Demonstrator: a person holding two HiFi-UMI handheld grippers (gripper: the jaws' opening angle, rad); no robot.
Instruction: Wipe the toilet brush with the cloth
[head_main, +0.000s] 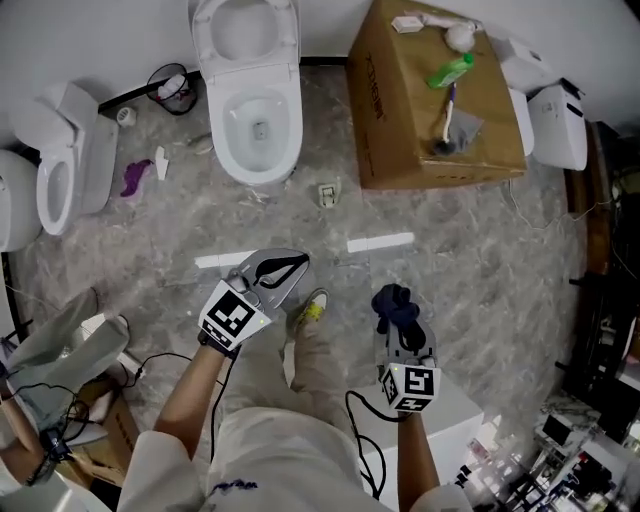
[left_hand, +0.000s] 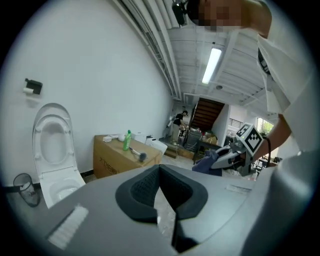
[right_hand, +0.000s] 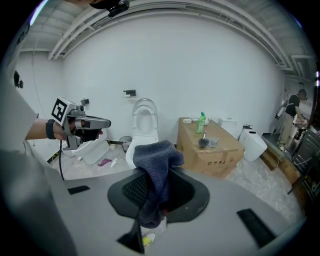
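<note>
The toilet brush (head_main: 447, 125) lies on top of a cardboard box (head_main: 395, 140) at the far right; its dark head rests on a grey sheet. It also shows small in the left gripper view as the brush (left_hand: 138, 153) and in the right gripper view as the brush (right_hand: 203, 142). A dark blue cloth (head_main: 397, 308) hangs from my right gripper (head_main: 396, 322), which is shut on it well short of the box. In its own view the cloth (right_hand: 157, 160) drapes over the right gripper (right_hand: 159, 182). My left gripper (head_main: 298, 264) points at the floor with its fingertips together and nothing between them; the left gripper (left_hand: 159, 168) looks the same in its own view.
A green bottle (head_main: 451, 71) and small white items share the box top. A white toilet (head_main: 253, 120) stands with its lid up at the far wall, another toilet (head_main: 62, 170) at left, a white tank (head_main: 556, 125) right of the box. Cables and clutter lie near my feet.
</note>
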